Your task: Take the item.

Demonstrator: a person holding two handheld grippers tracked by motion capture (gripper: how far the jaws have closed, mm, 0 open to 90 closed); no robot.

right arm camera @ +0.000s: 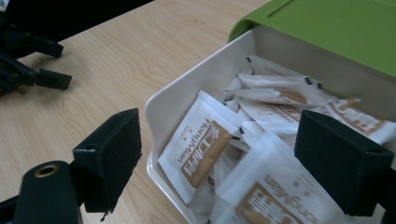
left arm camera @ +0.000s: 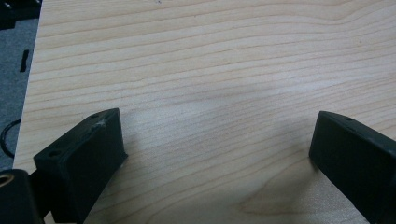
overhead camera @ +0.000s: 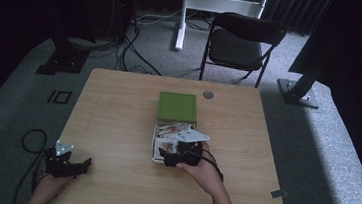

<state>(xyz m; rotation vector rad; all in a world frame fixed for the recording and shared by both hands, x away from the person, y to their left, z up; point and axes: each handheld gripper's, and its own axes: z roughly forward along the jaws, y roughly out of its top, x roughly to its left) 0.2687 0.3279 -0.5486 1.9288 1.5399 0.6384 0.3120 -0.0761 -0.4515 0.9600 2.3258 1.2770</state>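
A white box (overhead camera: 156, 139) with a green lid (overhead camera: 177, 106) slid back sits mid-table, holding several white and brown sachets (right arm camera: 205, 149). My right gripper (overhead camera: 167, 157) (right arm camera: 219, 154) hovers open at the box's near left corner, one jaw outside the white wall (right arm camera: 170, 100), the other over the sachets. The green lid (right arm camera: 336, 28) covers the far end of the box. My left gripper (overhead camera: 82, 165) (left arm camera: 217, 144) rests open at the table's near left corner, with bare wood between its jaws. It appears again far off as a black gripper (right arm camera: 28, 60) in the right gripper view.
The wooden table (overhead camera: 117, 121) carries a small round grommet (overhead camera: 208, 94) near its far edge. A black folding chair (overhead camera: 239, 45) and a white stand (overhead camera: 182, 16) are behind the table. Cables (overhead camera: 32, 140) lie on the grey carpet at left.
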